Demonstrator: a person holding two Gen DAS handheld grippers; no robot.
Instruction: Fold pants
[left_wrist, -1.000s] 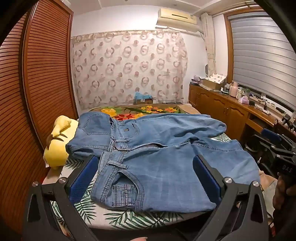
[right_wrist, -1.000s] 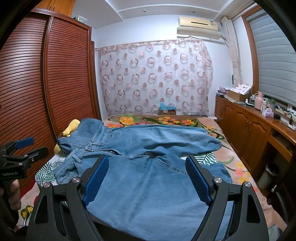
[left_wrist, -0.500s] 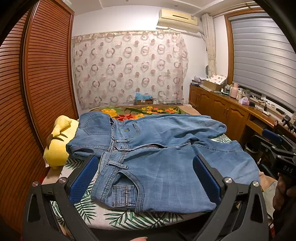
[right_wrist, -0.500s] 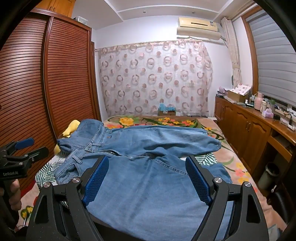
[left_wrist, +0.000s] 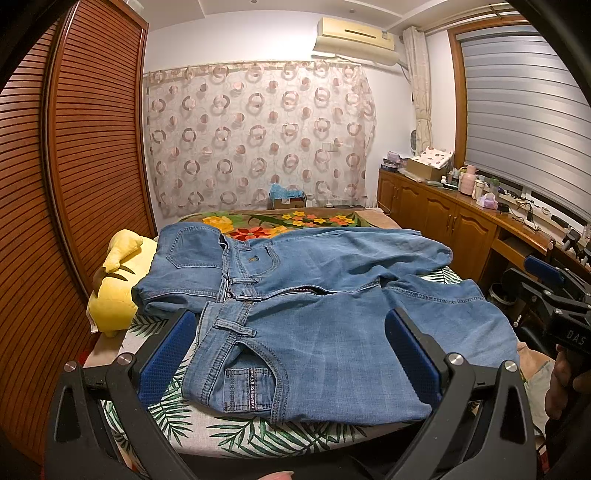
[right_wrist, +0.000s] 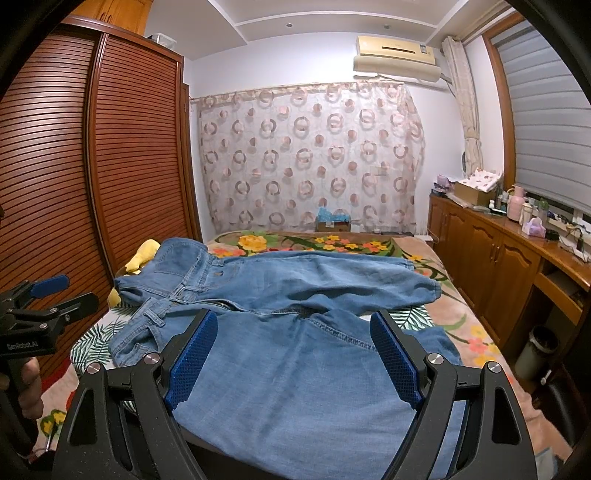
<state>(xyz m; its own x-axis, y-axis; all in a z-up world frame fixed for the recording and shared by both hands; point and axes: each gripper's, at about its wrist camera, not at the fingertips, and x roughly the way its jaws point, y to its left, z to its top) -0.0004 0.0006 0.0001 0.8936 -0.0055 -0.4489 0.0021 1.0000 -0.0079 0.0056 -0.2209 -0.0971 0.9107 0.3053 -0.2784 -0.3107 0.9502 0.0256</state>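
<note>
With both the left gripper (left_wrist: 286, 354) and right gripper (right_wrist: 293, 360) gaping wide and holding nothing, the jeans (left_wrist: 325, 317) lying spread along the bed's (left_wrist: 258, 439) near edge risk sliding off if one leg alone is tugged.

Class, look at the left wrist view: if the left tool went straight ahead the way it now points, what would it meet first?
Most likely the jeans. The left tool is open and its line runs over the near leg by the waistband, spread on the bed. Depth is unclear, so it might skim above the denim.
</note>
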